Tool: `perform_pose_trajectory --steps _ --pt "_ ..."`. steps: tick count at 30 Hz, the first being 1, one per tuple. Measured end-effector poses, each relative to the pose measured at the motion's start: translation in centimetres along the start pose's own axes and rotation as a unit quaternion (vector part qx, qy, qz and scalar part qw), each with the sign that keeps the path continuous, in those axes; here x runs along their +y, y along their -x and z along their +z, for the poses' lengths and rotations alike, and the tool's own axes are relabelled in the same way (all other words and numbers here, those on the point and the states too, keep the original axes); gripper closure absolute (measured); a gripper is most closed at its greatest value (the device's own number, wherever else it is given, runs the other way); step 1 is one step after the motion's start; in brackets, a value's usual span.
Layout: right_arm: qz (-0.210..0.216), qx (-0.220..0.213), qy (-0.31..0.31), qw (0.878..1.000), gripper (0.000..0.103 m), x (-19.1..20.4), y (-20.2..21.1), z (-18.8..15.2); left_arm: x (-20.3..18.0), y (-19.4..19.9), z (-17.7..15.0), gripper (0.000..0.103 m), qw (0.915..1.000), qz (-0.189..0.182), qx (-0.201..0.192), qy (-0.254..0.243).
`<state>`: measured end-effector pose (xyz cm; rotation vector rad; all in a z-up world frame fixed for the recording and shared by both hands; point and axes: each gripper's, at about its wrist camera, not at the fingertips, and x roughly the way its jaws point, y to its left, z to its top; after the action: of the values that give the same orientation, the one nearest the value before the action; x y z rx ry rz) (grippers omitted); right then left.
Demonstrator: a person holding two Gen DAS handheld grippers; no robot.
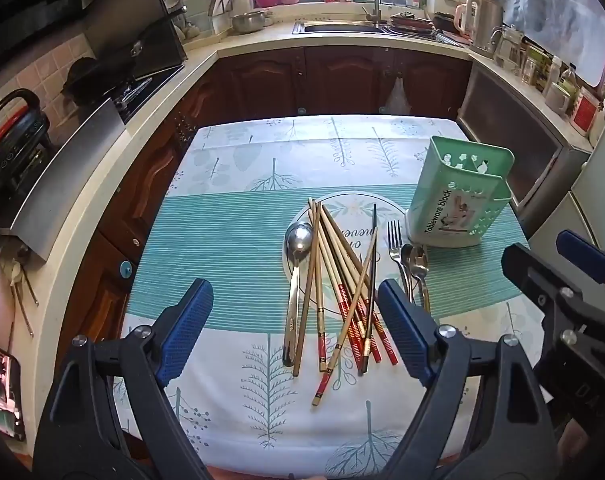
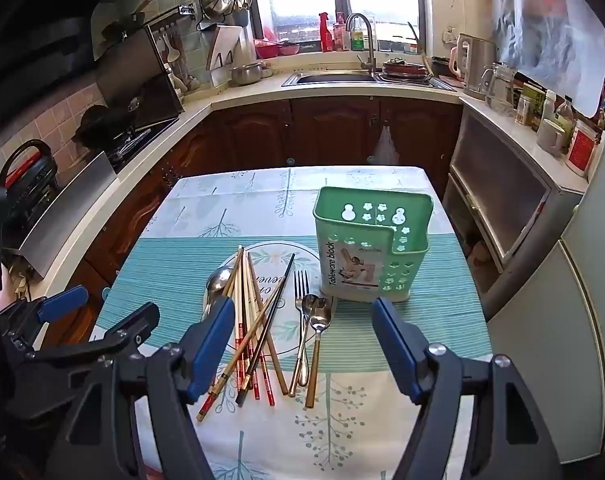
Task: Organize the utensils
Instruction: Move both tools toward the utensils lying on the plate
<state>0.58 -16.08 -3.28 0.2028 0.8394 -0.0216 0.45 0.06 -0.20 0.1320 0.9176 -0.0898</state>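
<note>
A heap of chopsticks (image 1: pixel 334 276) (image 2: pixel 254 320) lies across a round white mat (image 1: pixel 354 208) (image 2: pixel 302 256) on the table. Left of the heap rests a large steel spoon (image 1: pixel 296 248) (image 2: pixel 216 280). On its right lie a fork (image 1: pixel 394 240) (image 2: pixel 301 284) and two smaller spoons (image 1: pixel 418 264) (image 2: pixel 318 316). A green tableware holder (image 1: pixel 458 196) (image 2: pixel 370 244) stands upright beyond them, with nothing showing inside. My left gripper (image 1: pixel 294 308) hangs open above the near ends of the chopsticks. My right gripper (image 2: pixel 302 328) hangs open above the fork and spoons, holding nothing.
The table wears a cloth with teal stripes and tree prints (image 1: pixel 230 240) (image 2: pixel 174 264). Dark wood cabinets and a counter with a sink (image 2: pixel 330 78) wrap around behind. A stove (image 2: pixel 134 140) sits at left, a fridge (image 2: pixel 582 320) at right.
</note>
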Motion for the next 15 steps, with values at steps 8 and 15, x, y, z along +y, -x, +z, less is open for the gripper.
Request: perform_pose_trajectory --steps 8,15 --pt "-0.004 0.0 0.001 1.0 0.032 0.2 0.2 0.0 0.1 0.5 -1.2 0.021 1.0 -0.007 0.001 0.004" --pt "0.002 -0.01 0.021 1.0 0.032 1.2 1.4 -0.1 0.1 1.5 -1.2 0.028 0.9997 -0.021 0.0 0.013"
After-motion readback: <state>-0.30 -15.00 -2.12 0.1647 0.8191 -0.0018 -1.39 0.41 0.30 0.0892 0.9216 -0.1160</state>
